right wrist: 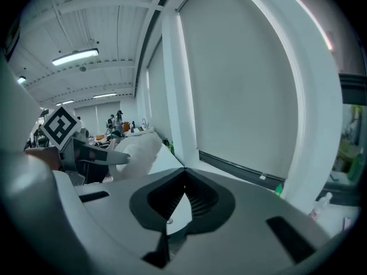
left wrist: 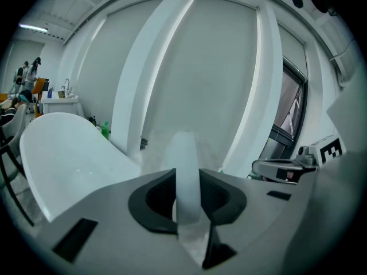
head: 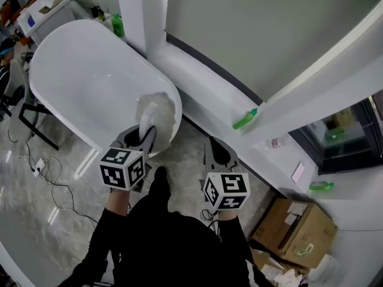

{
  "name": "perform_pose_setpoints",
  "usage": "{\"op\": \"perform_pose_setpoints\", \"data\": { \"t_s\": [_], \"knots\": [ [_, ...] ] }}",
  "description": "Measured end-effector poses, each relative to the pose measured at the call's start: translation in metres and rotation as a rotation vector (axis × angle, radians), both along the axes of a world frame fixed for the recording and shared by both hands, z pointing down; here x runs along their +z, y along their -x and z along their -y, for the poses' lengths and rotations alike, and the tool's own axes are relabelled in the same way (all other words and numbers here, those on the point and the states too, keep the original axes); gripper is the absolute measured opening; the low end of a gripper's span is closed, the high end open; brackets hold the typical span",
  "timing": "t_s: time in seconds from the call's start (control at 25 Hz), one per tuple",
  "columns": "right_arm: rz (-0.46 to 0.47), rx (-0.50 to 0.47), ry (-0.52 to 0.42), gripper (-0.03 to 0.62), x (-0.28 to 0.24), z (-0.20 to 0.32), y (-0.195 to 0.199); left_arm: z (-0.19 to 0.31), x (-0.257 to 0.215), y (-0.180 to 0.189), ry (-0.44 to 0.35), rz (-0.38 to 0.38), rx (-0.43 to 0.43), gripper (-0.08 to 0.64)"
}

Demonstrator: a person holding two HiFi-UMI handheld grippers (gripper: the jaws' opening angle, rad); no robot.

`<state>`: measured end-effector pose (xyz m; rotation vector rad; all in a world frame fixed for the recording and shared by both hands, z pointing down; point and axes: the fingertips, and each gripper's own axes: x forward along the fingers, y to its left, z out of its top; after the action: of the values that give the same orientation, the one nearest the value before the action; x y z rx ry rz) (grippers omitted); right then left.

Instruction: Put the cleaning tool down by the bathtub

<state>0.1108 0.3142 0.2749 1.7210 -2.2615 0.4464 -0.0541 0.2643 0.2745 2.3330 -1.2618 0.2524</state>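
The white bathtub (head: 72,82) (left wrist: 57,153) stands at the upper left of the head view. My left gripper (head: 145,136) (left wrist: 187,182) is shut on the white handle of the cleaning tool (head: 158,113) (left wrist: 184,153). The tool's fluffy white head hangs over the tub's near end and its rim. The right gripper view shows that head (right wrist: 136,149) to the left. My right gripper (head: 219,149) (right wrist: 183,176) hovers over the floor between the tub and the window ledge. Its jaws meet at the tips with nothing between them.
A white window ledge (head: 197,70) runs along the wall, with a green bottle (head: 245,119) and a clear bottle (head: 276,142) on it. Another green bottle (head: 117,24) stands behind the tub. A cardboard box (head: 299,226) sits at lower right. Cables (head: 42,172) lie on the floor at left.
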Motion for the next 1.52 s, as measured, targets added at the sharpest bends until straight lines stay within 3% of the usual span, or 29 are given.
{"op": "perform_pose_setpoints", "data": {
  "t_s": [0.44,1.04,1.52],
  "knots": [
    [-0.013,0.028,0.042,0.001,0.008,0.077,0.026,0.084,0.009,0.012,0.026,-0.001,0.063,0.094],
    [-0.020,0.052,0.092,0.001,0.021,0.129,0.029,0.137,0.016,-0.002,0.030,-0.010,0.113,0.094],
    [0.001,-0.009,0.117,0.000,0.048,0.200,0.011,0.206,0.054,-0.019,0.077,0.109,0.094,0.094]
  ]
}}
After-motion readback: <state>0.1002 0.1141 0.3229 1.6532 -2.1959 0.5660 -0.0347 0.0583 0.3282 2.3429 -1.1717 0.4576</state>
